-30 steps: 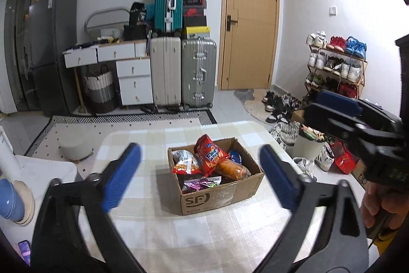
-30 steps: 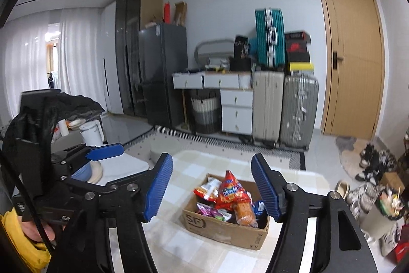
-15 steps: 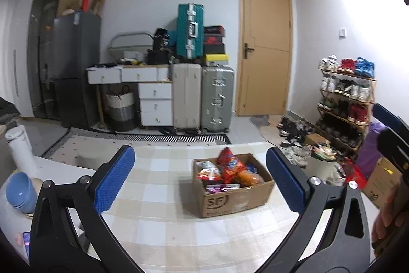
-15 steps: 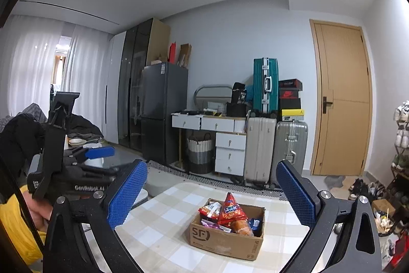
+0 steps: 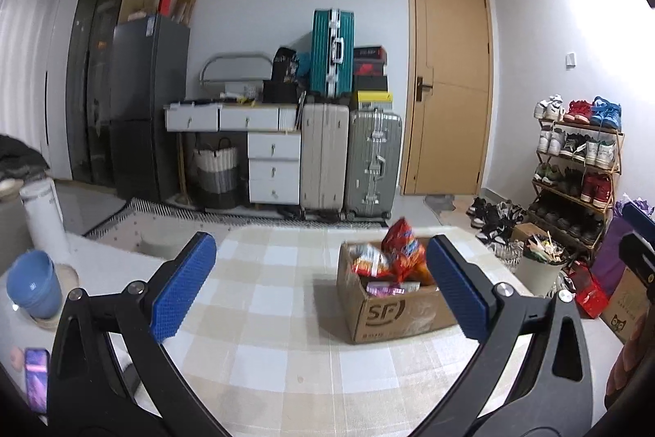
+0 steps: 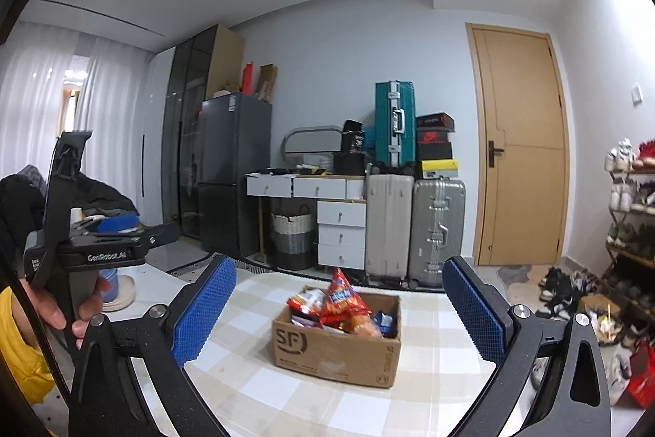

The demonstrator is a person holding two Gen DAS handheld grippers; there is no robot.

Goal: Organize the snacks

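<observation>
So the snacks [image 6: 339, 308] are all sitting in the cardboard box [image 6: 335, 351] on the checkered table [image 5: 254, 314], a red bag poking up above the rim with smaller packets around it. Both claws are spread wide and holding nothing: left claw [image 5: 321, 287], right claw [image 6: 337, 308], each hanging back from the box and well above the tabletop.

Honestly this fits either snacks waiting to be sorted out of the box or snacks already packed into it, can't tell which. If anything gets picked, I'd say pinch a bag by its crimped top edge, gently, since chips crush easily.

The table around the box looks bare. Off to the left: a blue cup [image 5: 30, 283] and a phone [image 5: 36, 379]. The two claws sit close together, so watch they don't bump.
</observation>
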